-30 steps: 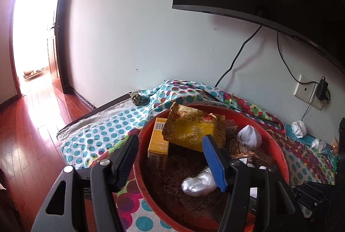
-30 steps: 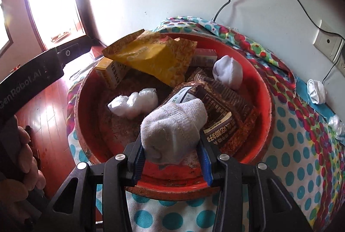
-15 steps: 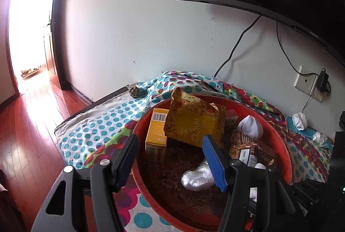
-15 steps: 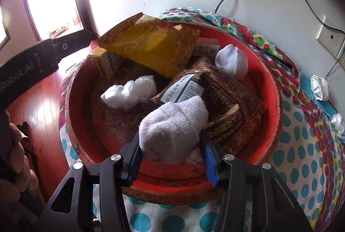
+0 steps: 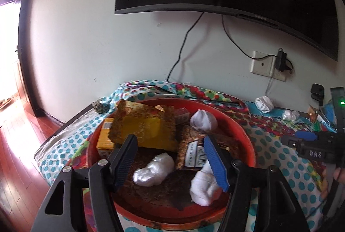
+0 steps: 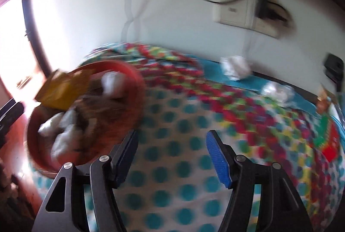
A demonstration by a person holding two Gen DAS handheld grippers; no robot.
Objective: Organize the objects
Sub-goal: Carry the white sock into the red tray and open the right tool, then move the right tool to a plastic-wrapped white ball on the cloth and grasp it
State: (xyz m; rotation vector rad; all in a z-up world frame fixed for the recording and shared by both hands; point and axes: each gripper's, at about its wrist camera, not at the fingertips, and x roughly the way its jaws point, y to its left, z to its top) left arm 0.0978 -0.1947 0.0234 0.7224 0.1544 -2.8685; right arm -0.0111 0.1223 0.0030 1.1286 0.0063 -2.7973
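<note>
A round red basin [image 5: 248, 141] on the dotted cloth holds a yellow snack bag [image 5: 148, 130], a yellow box [image 5: 104, 141], a brown packet [image 5: 194, 152], a clear plastic wad [image 5: 153, 169] and two white socks; one sock [image 5: 202, 186] lies at its near right. My left gripper [image 5: 170, 158] hovers over the basin, jaws opening, nothing pressed between them. In the blurred right wrist view my right gripper [image 6: 170, 156] is over bare dotted cloth to the right of the basin [image 6: 138, 81], jaws opening and empty. A white sock [image 6: 236, 67] and a plastic wad [image 6: 277, 89] lie near the wall.
A wall television hangs above with cables down to a socket [image 5: 262, 63]. The dotted cloth [image 6: 183, 188] covers a low surface with a wooden floor [image 5: 19, 145] at the left. A person's hand [image 5: 338, 173] holds the other gripper at the right edge.
My right gripper let go of the white sock, which now lies in the basin, and swung right over the cloth. The left gripper shifted and turned right.
</note>
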